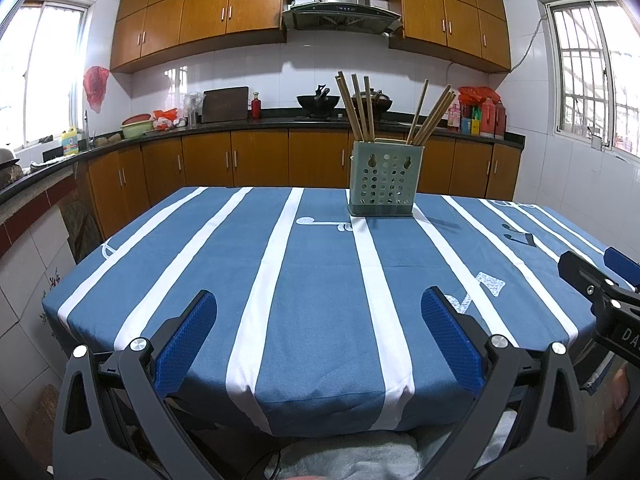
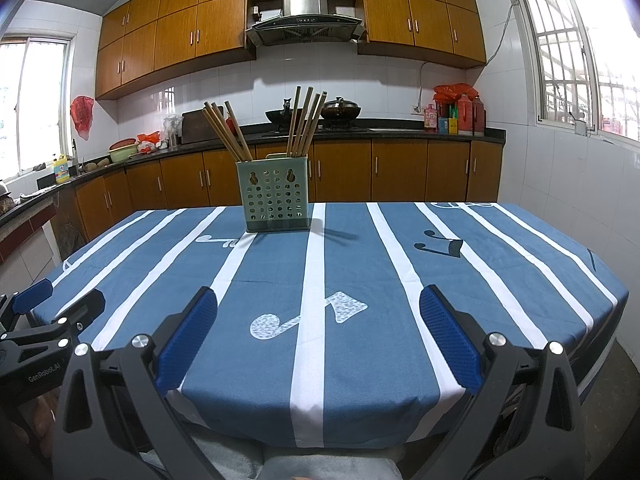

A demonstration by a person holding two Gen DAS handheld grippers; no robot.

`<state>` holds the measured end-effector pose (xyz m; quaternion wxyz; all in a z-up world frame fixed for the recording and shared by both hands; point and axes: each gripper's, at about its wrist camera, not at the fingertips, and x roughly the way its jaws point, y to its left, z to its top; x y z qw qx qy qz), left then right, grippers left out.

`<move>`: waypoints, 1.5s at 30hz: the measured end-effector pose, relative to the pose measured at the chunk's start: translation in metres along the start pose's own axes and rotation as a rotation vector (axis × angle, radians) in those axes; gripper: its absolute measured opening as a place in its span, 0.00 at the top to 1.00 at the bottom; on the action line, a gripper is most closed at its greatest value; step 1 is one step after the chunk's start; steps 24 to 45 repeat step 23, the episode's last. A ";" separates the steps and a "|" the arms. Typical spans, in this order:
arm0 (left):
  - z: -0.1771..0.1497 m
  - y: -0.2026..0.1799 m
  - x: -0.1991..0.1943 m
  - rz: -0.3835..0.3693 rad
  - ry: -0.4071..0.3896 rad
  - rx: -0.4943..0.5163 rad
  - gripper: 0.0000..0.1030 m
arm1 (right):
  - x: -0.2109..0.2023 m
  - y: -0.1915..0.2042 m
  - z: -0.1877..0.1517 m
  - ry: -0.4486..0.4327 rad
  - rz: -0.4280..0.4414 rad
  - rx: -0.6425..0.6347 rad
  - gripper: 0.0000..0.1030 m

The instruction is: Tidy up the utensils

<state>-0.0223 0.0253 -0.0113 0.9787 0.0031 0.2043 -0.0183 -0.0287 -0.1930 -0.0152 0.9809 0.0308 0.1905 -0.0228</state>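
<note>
Shows the left gripper spread wide and empty above the near edge of the blue-and-white striped surface, a green perforated holder upright at the far side with chopsticks in two leaning bunches, the right gripper at right.

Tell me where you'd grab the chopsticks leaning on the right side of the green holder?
Probably by their bare upper ends, coming from above. The right-hand chopsticks stand in the green holder with their lower parts hidden inside, and they fan out at the top, so a single one could be pinched there. Both the left gripper and the right gripper are open and empty.
</note>
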 end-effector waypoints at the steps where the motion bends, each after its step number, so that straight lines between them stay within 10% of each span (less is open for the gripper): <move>1: 0.000 0.000 0.000 0.000 0.000 0.000 0.02 | 0.000 0.000 0.000 0.000 0.000 0.000 0.04; 45: 0.000 0.001 -0.001 -0.001 0.001 0.001 0.02 | 0.000 0.000 0.002 0.001 0.000 0.000 0.04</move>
